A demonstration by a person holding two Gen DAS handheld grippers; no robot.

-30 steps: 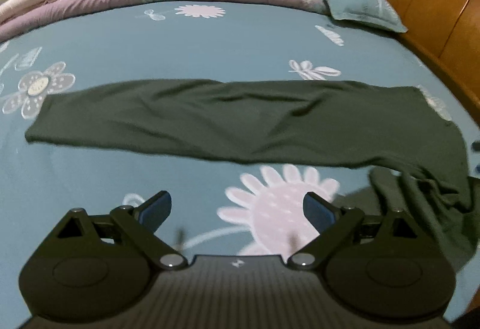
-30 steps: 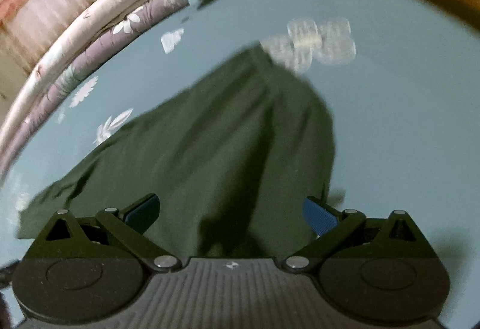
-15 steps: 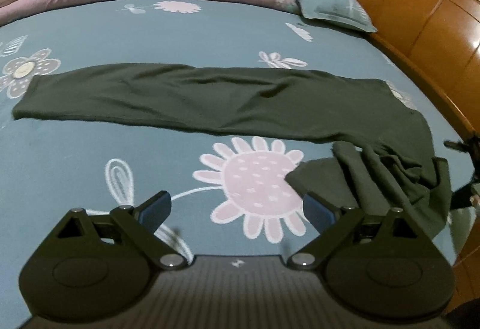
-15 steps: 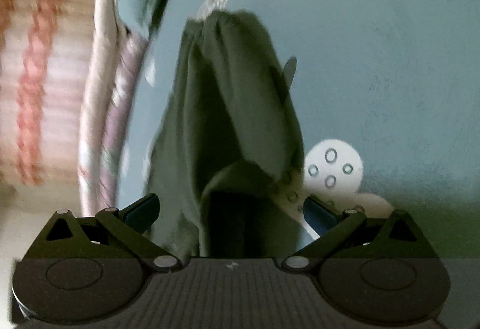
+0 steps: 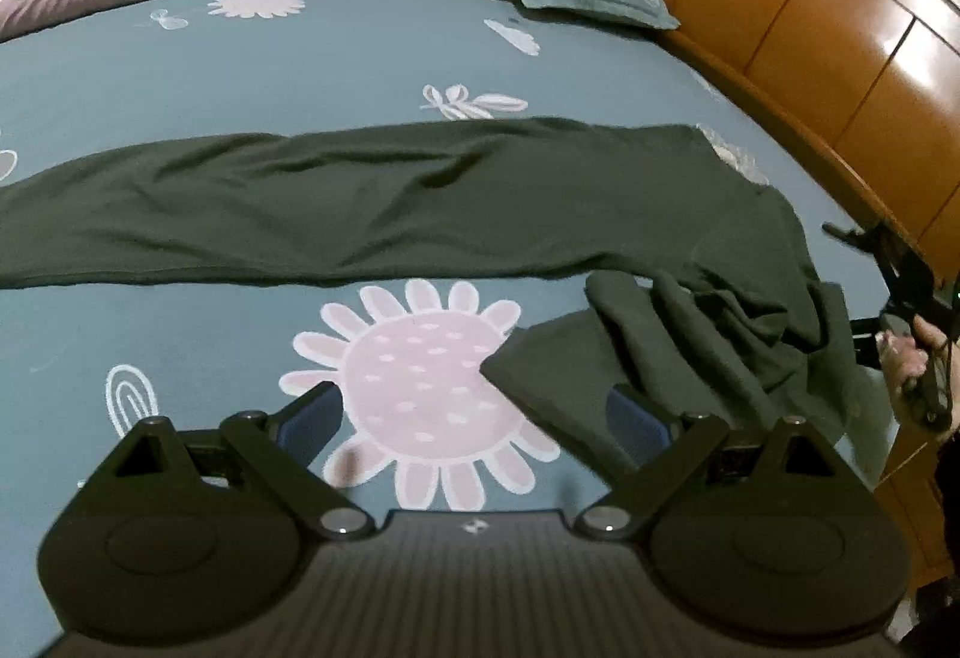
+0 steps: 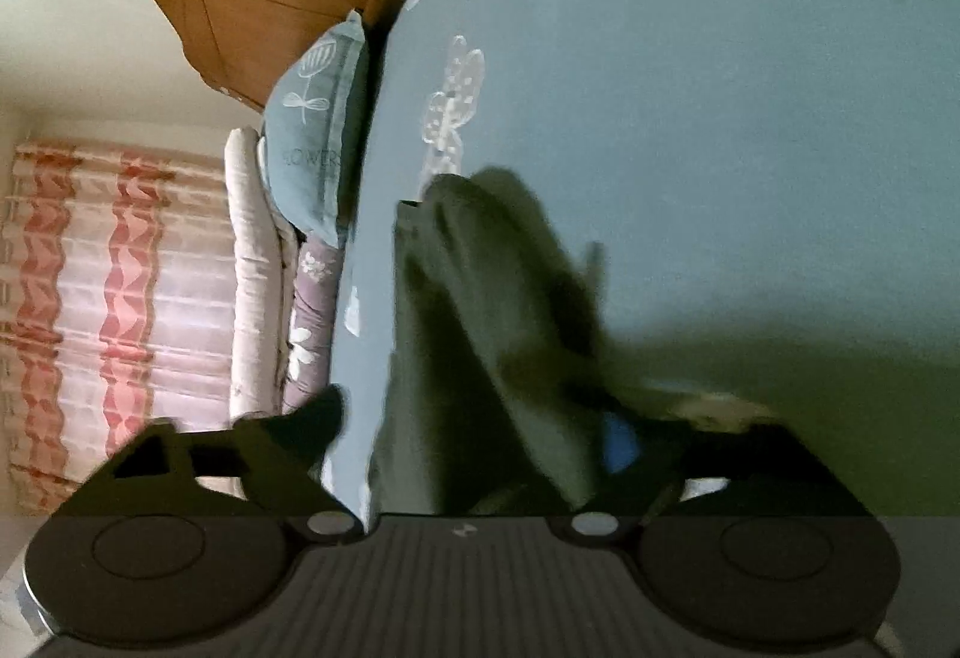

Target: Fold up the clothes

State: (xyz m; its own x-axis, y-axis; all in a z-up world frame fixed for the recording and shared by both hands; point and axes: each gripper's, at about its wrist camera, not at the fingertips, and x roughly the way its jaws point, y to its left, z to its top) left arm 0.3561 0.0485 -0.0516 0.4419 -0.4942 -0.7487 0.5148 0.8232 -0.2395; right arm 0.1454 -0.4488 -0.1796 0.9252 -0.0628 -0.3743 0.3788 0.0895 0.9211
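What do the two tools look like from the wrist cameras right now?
Both are alike: the left tool and right tool have matte black linkage arms with silver pivot pins, blue pads, round black housings and a ribbed grey body bearing a small white mark.

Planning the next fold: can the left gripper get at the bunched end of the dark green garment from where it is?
Probably yes. The left gripper is open just short of the bunched end, and only bare bedsheet lies between them.

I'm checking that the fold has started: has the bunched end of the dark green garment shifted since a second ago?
Yes. The bunched end has come left, onto the petals of the big pink flower print.
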